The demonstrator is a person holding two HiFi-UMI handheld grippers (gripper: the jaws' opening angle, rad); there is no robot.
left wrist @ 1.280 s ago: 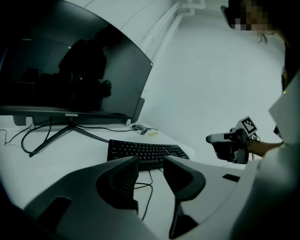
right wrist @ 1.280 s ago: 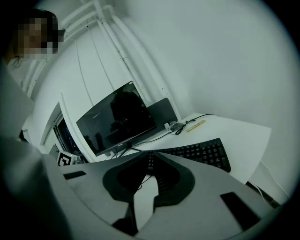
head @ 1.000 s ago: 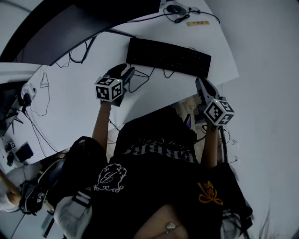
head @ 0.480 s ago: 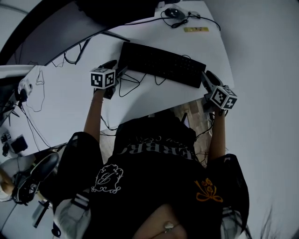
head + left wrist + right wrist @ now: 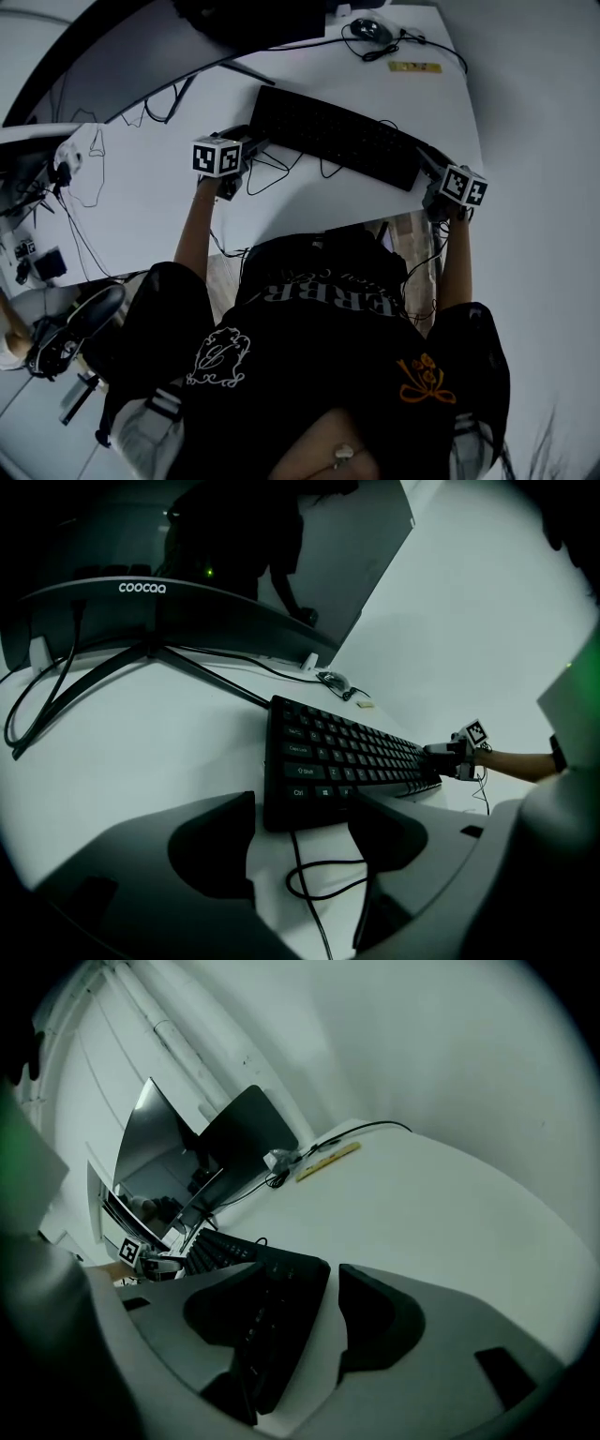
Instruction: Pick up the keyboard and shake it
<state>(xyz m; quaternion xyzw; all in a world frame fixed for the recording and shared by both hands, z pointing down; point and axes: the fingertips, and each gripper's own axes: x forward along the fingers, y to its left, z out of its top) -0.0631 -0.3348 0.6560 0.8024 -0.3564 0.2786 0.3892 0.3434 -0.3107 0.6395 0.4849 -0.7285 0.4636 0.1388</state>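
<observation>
Black keyboard (image 5: 339, 137), white table (image 5: 145, 211), yellow label (image 5: 415, 67), black monitor (image 5: 234, 621)

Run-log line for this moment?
keyboard flat on desk | left gripper: jaws just opened, keyboard end at tips, ungripped | right gripper: jaws just opened, keyboard end between, ungripped

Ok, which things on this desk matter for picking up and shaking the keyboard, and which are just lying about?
For the job: keyboard; left gripper and right gripper, jaws just opened, a keyboard end between each pair, ungripped.
Lying about: curved monitor, mouse, yellow strip.
</observation>
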